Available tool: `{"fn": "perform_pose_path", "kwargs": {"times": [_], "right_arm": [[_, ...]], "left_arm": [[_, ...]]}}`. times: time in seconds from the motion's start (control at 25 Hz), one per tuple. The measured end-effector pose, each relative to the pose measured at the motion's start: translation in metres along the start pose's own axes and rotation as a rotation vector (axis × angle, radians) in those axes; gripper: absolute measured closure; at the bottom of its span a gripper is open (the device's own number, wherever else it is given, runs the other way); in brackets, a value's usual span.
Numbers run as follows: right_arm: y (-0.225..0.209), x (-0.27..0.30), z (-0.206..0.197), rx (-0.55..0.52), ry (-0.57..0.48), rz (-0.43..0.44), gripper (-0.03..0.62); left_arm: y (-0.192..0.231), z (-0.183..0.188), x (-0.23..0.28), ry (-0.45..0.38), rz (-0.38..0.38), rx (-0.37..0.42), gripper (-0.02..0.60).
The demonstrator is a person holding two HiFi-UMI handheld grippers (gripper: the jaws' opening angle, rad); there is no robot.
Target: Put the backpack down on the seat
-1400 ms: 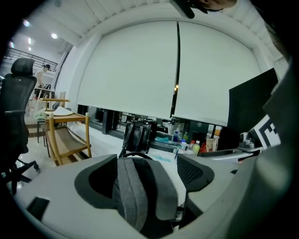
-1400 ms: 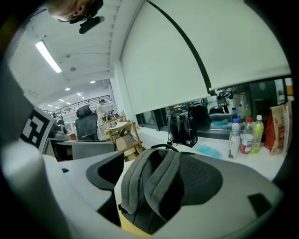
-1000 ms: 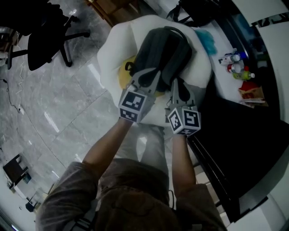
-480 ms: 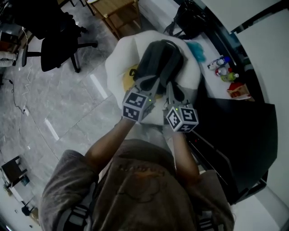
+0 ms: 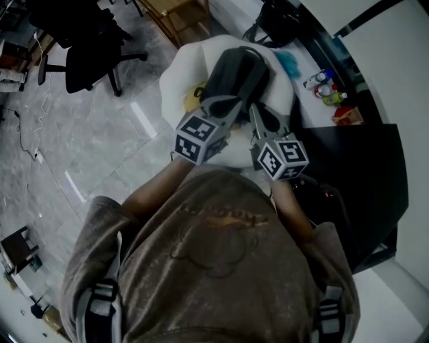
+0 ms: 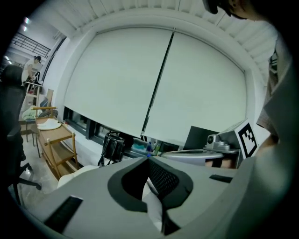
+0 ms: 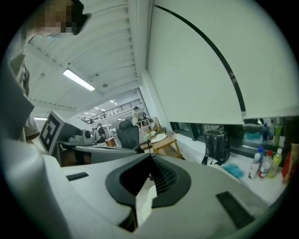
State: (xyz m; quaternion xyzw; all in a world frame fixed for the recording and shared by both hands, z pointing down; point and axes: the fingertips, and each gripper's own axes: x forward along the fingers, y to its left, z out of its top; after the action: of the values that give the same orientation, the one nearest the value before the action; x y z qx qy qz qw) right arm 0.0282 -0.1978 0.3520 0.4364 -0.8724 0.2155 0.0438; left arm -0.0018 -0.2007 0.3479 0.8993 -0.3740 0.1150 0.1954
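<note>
Backpack [image 5: 234,70] is lying on the white seat [image 5: 175,77] at 12 o'clock, so it looks placed. Left gripper [image 5: 226,106] and right gripper [image 5: 257,112] hover by its 6 o'clock end, both clamped closed on nothing. I'd guess they're done.

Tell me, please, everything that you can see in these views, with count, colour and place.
backpack: one, dark grey, on the seat
seat: one, white, top centre
yellow item: one, on the seat left of the backpack
fluffy item: one, teal, right of the seat
bottles: about three, mixed colours, white ledge at right
packet: one, red, beside the bottles
bag: one, black, beyond the seat
office chair: one, black, floor upper left
wooden shelf: one, light brown, top edge
desk: one, black, right
left gripper: grey, shut, empty, over the backpack
right gripper: grey, shut, empty, beside it
shirt: brown, the person's, bottom
</note>
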Motion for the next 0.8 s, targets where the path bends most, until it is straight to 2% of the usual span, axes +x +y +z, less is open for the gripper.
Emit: {"fn": "perform_pose_path", "kwargs": {"times": [0.24, 0.36, 0.52, 0.8], "right_arm": [[0.047, -0.039, 0.03, -0.091, -0.086, 0.128, 0.594], [0.062, -0.053, 0.042, -0.126, -0.127, 0.164, 0.594], [0.067, -0.06, 0.05, -0.122, -0.159, 0.174, 0.595], [0.067, -0.06, 0.044, -0.118, -0.137, 0.189, 0.595]], "left_arm": [[-0.031, 0.034, -0.04, -0.12, -0.069, 0.098, 0.581], [-0.041, 0.046, -0.057, -0.169, -0.094, 0.145, 0.581], [-0.042, 0.048, -0.069, -0.18, -0.091, 0.132, 0.581], [-0.046, 0.044, -0.067, -0.182, -0.08, 0.134, 0.581]]}}
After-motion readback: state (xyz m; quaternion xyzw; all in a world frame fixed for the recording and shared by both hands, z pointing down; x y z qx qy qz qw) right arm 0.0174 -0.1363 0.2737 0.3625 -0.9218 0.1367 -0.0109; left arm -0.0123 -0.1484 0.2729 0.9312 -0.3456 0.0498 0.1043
